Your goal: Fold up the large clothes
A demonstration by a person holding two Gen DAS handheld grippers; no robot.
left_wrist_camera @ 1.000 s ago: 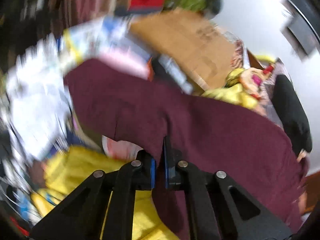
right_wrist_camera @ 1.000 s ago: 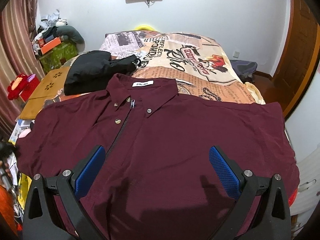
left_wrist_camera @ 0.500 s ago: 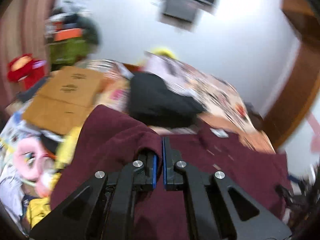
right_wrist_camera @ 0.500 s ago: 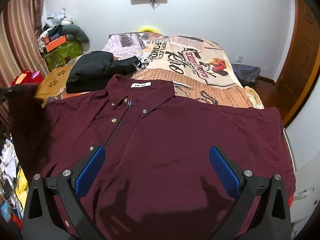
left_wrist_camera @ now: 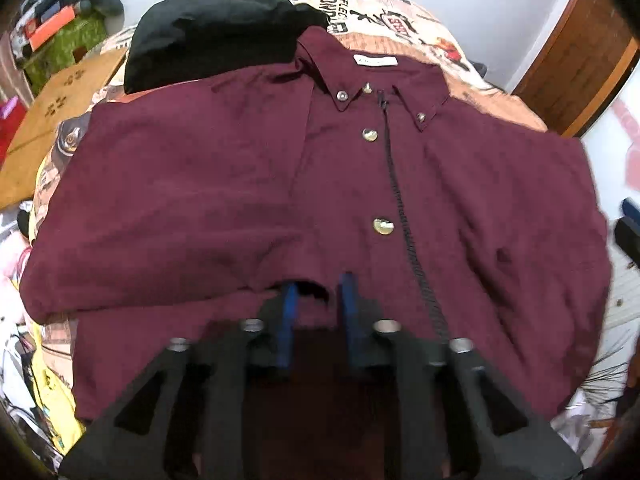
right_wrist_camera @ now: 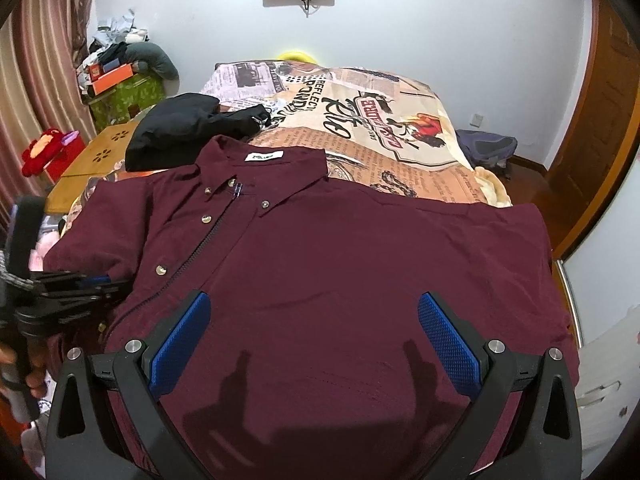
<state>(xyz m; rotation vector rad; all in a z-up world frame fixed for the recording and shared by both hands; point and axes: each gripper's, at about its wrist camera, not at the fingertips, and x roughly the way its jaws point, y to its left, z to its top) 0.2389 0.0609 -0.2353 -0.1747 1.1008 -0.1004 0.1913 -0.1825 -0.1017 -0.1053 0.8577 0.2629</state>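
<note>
A maroon shirt [left_wrist_camera: 480, 200] [right_wrist_camera: 340, 260] with a buttoned collar, metal buttons and a dark zip lies face up on the bed. Its left sleeve [left_wrist_camera: 180, 200] is folded inward over the chest. My left gripper [left_wrist_camera: 316, 296] hangs just above the sleeve's hem with its jaws opening. The hem corner sits loose between the blue pads [left_wrist_camera: 289, 312], with a gap on each side. From the right wrist view the left gripper [right_wrist_camera: 96, 280] shows at the shirt's left edge. My right gripper [right_wrist_camera: 314, 336] hovers wide open over the shirt's lower front with nothing between its pads.
A black garment [right_wrist_camera: 176, 132] lies beyond the collar on the newspaper-print bedspread [right_wrist_camera: 360, 120]. A brown board [right_wrist_camera: 100, 156] and cluttered boxes [right_wrist_camera: 120, 92] stand left of the bed. A dark bag [right_wrist_camera: 486, 146] and a wooden door [right_wrist_camera: 600, 120] are on the right.
My left gripper carried the sleeve from the bed's left side over onto the shirt front, rolled upright, and its jaws parted from the cloth. My right gripper crept slightly forward, still open.
</note>
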